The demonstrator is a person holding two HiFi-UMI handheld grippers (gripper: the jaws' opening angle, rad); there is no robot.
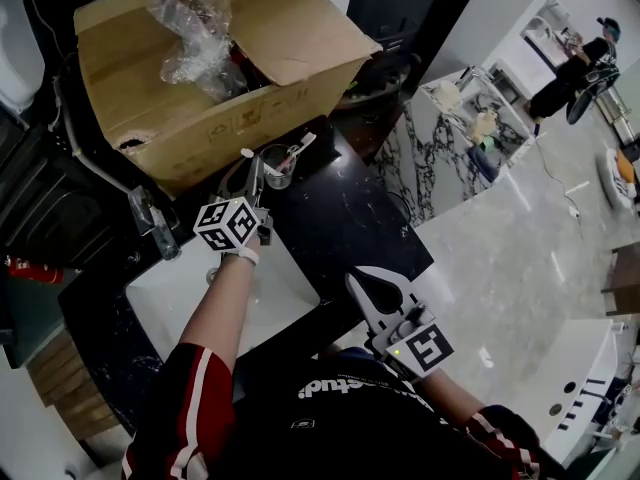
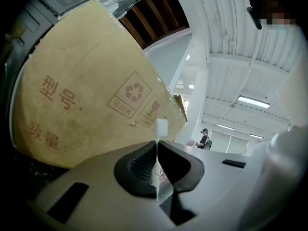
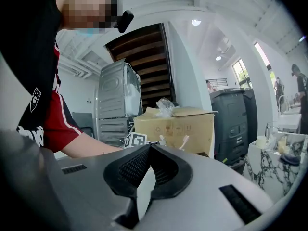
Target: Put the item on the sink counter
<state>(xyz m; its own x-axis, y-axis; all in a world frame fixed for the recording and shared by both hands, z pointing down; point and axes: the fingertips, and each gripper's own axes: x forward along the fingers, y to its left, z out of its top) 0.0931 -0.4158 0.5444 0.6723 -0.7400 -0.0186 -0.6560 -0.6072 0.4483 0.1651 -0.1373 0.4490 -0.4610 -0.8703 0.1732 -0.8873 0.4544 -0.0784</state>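
A thin white toothbrush (image 2: 160,128) stands upright between the pads of my left gripper (image 2: 157,150), which is shut on its handle. In the head view the left gripper (image 1: 256,171) reaches over the black sink counter (image 1: 340,218), with the brush head (image 1: 246,153) poking up beside a clear glass cup (image 1: 277,165). That cup holds another toothbrush (image 1: 302,142). The cardboard box (image 1: 210,63) stands just behind. My right gripper (image 1: 358,282) hangs near my body at the counter's front edge, shut with nothing in it.
A white sink basin (image 1: 285,288) lies below my left arm, with a chrome faucet (image 1: 150,218) to its left. Crumpled clear plastic (image 1: 195,33) sits in the open box. A marble shelf unit (image 1: 470,118) and a distant person (image 1: 575,68) are to the right.
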